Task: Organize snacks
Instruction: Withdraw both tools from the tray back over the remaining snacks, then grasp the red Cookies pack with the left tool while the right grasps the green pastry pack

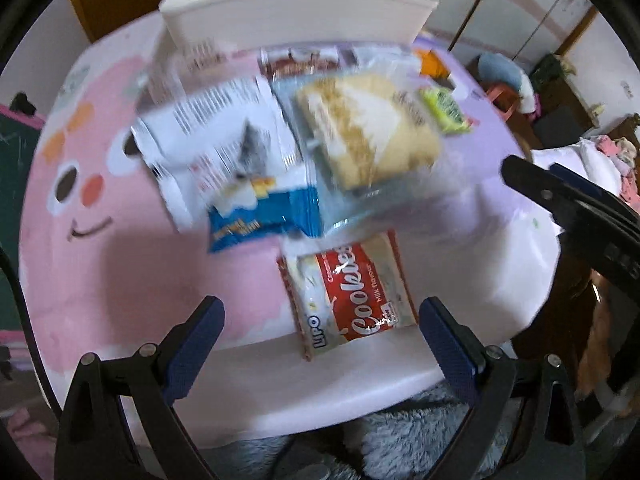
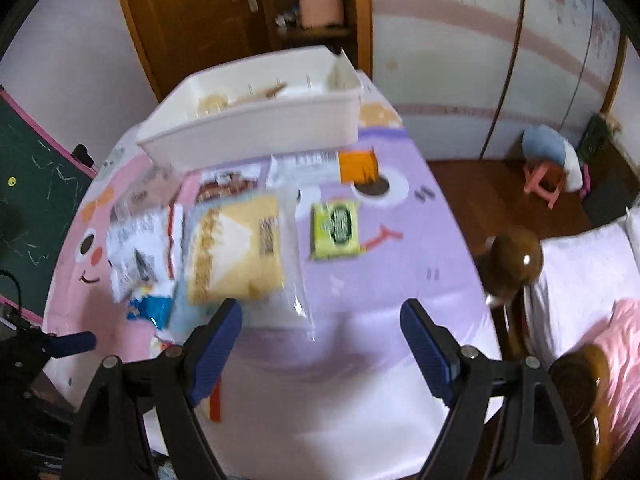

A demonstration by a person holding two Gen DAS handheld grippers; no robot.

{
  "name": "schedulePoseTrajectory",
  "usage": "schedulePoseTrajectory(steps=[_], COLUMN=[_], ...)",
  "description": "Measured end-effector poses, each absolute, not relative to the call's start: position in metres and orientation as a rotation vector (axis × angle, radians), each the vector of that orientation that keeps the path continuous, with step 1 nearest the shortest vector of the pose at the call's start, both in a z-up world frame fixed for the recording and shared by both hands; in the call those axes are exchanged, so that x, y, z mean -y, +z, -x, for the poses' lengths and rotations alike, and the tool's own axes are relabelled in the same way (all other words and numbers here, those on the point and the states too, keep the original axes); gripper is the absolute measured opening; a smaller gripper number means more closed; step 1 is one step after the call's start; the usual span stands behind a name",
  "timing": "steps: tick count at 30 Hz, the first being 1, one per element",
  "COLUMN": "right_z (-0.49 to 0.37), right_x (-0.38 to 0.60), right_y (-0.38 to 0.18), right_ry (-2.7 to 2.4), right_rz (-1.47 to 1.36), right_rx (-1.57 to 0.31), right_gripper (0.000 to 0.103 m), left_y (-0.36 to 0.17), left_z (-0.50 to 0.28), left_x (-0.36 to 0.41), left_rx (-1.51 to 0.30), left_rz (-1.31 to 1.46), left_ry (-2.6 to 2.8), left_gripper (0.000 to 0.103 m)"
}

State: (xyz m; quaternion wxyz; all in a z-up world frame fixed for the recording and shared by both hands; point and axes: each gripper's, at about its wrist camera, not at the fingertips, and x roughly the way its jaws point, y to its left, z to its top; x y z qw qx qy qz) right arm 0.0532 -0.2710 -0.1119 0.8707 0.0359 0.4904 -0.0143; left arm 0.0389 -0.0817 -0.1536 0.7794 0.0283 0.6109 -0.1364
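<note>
Several snack packs lie on a pink and purple table. A red and white Lipo cookies pack lies nearest, just ahead of my open, empty left gripper. Beyond it are a blue and white pack and a clear bag of yellow cake. A white bin stands at the far edge. My right gripper is open and empty above the purple side, near the cake bag. A green pack lies ahead of it.
An orange pack and a brown pack lie by the bin. A green chalkboard stands left of the table. A bed with pink and white covers and a wooden bedpost stand to the right. A pink stool stands on the floor.
</note>
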Motion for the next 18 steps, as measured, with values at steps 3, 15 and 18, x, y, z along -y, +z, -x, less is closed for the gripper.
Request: schedulePoseTrajectory(steps=[3, 15, 18], right_z=[-0.053, -0.096, -0.115], right_x=[0.277, 0.302, 0.302], right_y=[-0.116, -0.125, -0.133], right_ry=[-0.045, -0.075, -0.07], right_rz=[-0.085, -0.111, -0.108], right_rx=[-1.03, -1.006, -1.024], right_gripper=[0.082, 0.082, 0.082], left_y=[-0.17, -0.18, -0.177], left_z=[-0.039, -0.036, -0.037], left_x=[0.092, 0.116, 0.107], left_rx=[-1.338, -1.308, -1.306], left_rz=[-0.048, -0.11, -0.071], left_ry=[-0.274, -0.199, -0.221], left_gripper=[0.097, 0.059, 0.054])
